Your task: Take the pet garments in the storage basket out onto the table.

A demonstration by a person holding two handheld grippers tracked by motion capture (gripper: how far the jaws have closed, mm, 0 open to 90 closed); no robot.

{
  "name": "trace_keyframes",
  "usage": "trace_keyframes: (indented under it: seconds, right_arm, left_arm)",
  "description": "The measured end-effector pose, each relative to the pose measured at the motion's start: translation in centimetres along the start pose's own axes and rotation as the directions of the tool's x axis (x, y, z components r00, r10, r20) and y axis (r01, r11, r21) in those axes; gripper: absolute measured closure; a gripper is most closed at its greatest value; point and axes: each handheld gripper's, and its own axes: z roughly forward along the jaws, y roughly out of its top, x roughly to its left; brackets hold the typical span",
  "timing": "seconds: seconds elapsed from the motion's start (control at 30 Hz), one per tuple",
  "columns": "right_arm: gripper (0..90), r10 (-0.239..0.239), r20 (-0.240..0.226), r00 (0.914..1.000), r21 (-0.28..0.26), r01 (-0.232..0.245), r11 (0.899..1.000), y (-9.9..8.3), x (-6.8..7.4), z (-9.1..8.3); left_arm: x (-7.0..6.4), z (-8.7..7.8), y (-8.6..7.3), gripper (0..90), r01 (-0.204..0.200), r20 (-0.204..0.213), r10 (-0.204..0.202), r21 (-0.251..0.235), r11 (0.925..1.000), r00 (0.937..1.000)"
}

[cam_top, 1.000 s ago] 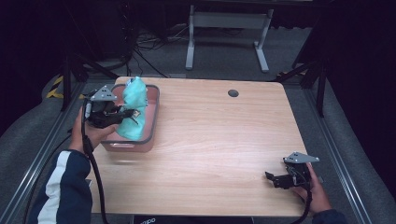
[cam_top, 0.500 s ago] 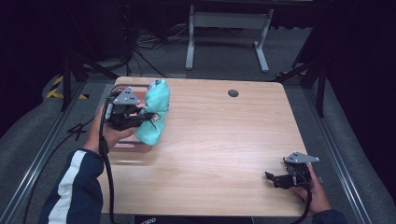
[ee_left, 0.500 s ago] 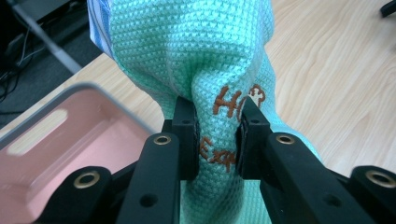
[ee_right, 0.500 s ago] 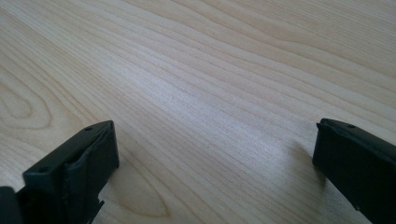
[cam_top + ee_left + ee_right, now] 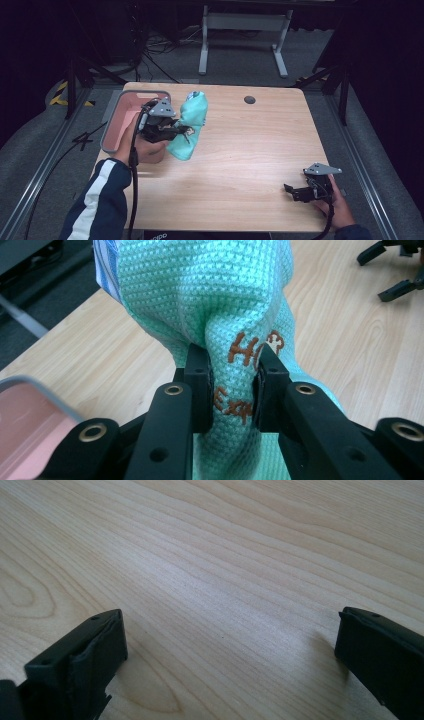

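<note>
One teal cloth [image 5: 189, 131], pinched by the left gripper [image 5: 231, 385]; one pink bin [image 5: 131, 108] at nine o'clock. Right gripper [image 5: 300, 192] gapes empty on one wooden table [image 5: 250, 150]; dark room.

Your light wood-grain table [image 5: 240, 165] with a pink tub at its far-left corner.

You have a grey-rimmed pink plastic tub [image 5: 131, 111] sitting on the table's far-left corner, overhanging the left edge. A small dark round disc [image 5: 249, 100] lies in the top near your far edge, right of centre. The lower end of a teal waffle-knit cloth [image 5: 186, 145] touches the tabletop beside the tub.
</note>
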Motion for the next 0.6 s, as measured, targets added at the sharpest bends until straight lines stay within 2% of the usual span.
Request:
trace_keyframes:
  seconds: [0.3, 0.5, 0.6]
  right_arm:
    - [0.6, -0.001, 0.000, 1.0000, 0.001, 0.001, 1.000, 0.0, 0.0, 0.0]
    - [0.6, 0.000, 0.000, 1.0000, 0.000, 0.000, 1.000, 0.0, 0.0, 0.0]
    - [0.6, -0.001, 0.000, 1.0000, 0.000, 0.001, 1.000, 0.0, 0.0, 0.0]
  left_arm:
    - [-1.7, 3.0, 1.3, 73.9, -0.041, 0.057, 0.040, 0.027, 0.9988, 0.9976]
    - [-2.8, 5.6, 1.7, 73.8, -0.059, 0.108, 0.054, 0.046, 0.9972, 0.9927]
    - [-3.1, 6.3, 1.8, 73.6, -0.061, 0.123, 0.055, 0.050, 0.9969, 0.9909]
